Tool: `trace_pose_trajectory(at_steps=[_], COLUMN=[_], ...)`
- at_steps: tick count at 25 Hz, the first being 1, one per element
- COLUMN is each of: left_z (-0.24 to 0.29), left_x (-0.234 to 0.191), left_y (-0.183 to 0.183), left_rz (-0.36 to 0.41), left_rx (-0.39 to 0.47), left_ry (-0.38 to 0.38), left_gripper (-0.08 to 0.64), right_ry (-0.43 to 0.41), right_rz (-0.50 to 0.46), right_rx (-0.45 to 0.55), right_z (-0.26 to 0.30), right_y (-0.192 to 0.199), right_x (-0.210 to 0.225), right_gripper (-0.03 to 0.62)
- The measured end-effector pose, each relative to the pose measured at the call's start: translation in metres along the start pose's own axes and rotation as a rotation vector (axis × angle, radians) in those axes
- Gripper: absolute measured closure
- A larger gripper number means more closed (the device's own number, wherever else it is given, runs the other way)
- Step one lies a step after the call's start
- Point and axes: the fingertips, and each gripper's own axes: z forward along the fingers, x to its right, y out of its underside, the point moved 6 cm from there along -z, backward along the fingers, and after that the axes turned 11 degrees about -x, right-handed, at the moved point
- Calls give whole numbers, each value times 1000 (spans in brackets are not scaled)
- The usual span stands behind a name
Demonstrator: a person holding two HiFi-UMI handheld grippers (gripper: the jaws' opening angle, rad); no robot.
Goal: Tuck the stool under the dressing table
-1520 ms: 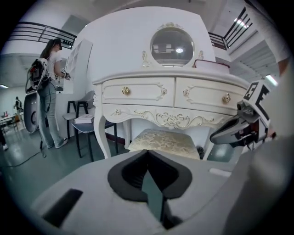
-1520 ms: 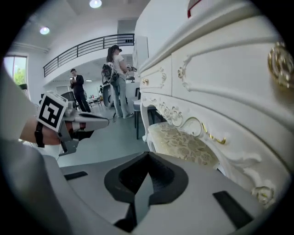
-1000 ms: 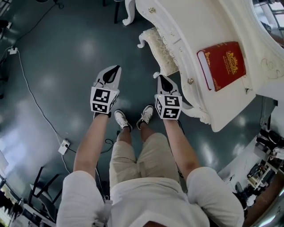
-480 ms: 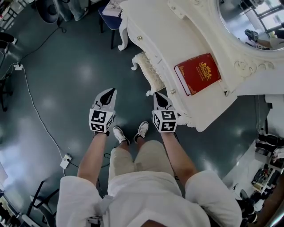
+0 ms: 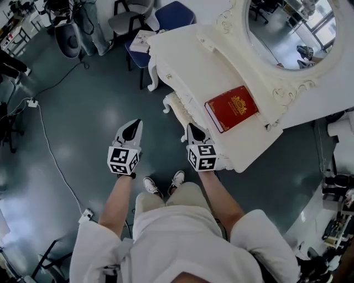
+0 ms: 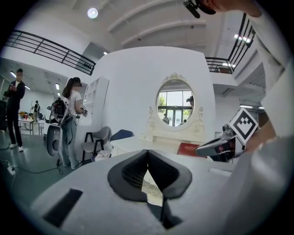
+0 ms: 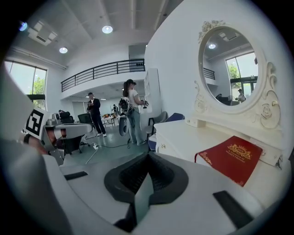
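Observation:
The white dressing table stands at the upper right of the head view, with an oval mirror and a red book on its top. The cream cushioned stool sits mostly beneath the table's front edge; only one side and a curled leg show. My left gripper hangs shut over bare floor, left of the stool. My right gripper is shut too, just beside the table's front edge, holding nothing. In the gripper views the left jaws and right jaws meet with nothing between them.
A blue chair and a grey chair stand behind the table. A cable runs over the dark floor to a power strip. Equipment crowds the right edge. People stand in the far room.
Both grippers have risen from near the floor to about table height, still shut and empty. The stool has stayed under the table.

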Motion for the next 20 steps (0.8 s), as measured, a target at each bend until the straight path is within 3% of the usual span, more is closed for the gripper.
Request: trace_pose_trajectory(at_steps=[4, 12, 20], left_z=[-20, -73, -120], left_x=[-3, -2, -3], left_y=[-31, -88, -127], left_rz=[48, 61, 70], left_rx=[41, 172, 271], left_ry=[-13, -39, -95], left_gripper=[545, 545, 545], right_ry=[-24, -60, -35], right_rz=[14, -4, 16], right_rx=[69, 184, 285], right_z=[-16, -53, -101], right_y=[-26, -66, -97], right_x=[2, 4, 25], right_gripper=[592, 592, 591])
